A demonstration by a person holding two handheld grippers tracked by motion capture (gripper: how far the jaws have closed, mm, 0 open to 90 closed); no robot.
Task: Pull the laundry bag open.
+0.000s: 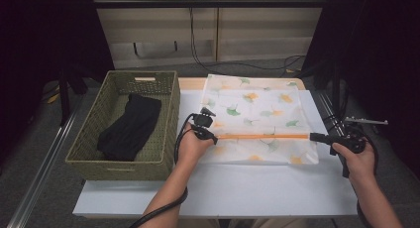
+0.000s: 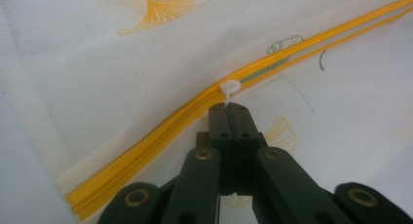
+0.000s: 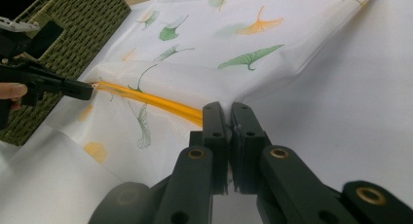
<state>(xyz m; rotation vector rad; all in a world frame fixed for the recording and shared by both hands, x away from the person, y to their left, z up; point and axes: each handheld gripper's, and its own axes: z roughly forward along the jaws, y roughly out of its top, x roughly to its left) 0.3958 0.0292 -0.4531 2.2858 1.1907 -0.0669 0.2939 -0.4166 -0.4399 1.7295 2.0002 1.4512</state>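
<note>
A white mesh bag (image 1: 257, 111) printed with green and orange leaves lies flat on the table. An orange zipper (image 1: 262, 136) runs across its near part. At the zipper's left end my left gripper (image 1: 214, 137) is shut on the white zipper pull (image 2: 229, 87), whose thin tab runs down between the closed tips of the left gripper (image 2: 230, 107). My right gripper (image 1: 313, 137) holds the zipper's right end. In the right gripper view the right gripper (image 3: 227, 109) is shut on the fabric where the zipper (image 3: 146, 100) ends, and the left gripper (image 3: 90, 90) shows farther off.
A woven green basket (image 1: 99, 139) stands at the table's left with a black garment (image 1: 130, 126) inside, close to my left hand. Bare white tabletop (image 1: 237, 188) lies in front of the bag. Dark floor and cables lie beyond the table.
</note>
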